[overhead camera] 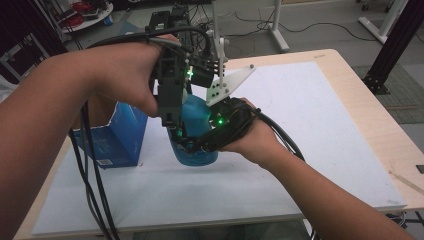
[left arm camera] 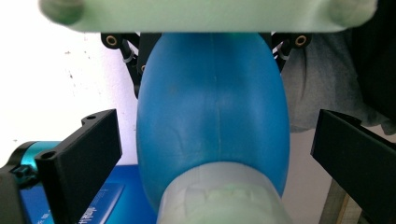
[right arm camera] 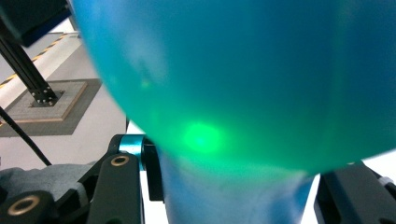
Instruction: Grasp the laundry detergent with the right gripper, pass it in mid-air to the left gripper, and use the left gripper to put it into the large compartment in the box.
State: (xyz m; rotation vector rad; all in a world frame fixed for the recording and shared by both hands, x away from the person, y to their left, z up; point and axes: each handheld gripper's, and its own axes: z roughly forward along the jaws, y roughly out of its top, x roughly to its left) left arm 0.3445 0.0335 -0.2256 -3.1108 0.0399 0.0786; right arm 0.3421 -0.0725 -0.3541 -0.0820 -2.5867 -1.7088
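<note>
Centre of the frame: a blue bulb point(left arm camera: 212, 116) of smooth, matt rubbery plastic. Left: a glossy blue cardboard box point(overhead camera: 117, 137). The desk point(overhead camera: 360, 107) looks like pale wood under a matt white sheet point(overhead camera: 300, 125).

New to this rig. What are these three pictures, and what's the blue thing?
No robot here: a person holds a two-jaw tool in each hand. The high view looks down on the white-topped table. The other two cameras ride on the tools and look along their black jaws.

On the table stands a blue box. Both tools meet at a blue rubber bulb. The right tool is shut on its pale neck. The left tool straddles the bulb, jaws apart from it, so open.
</note>
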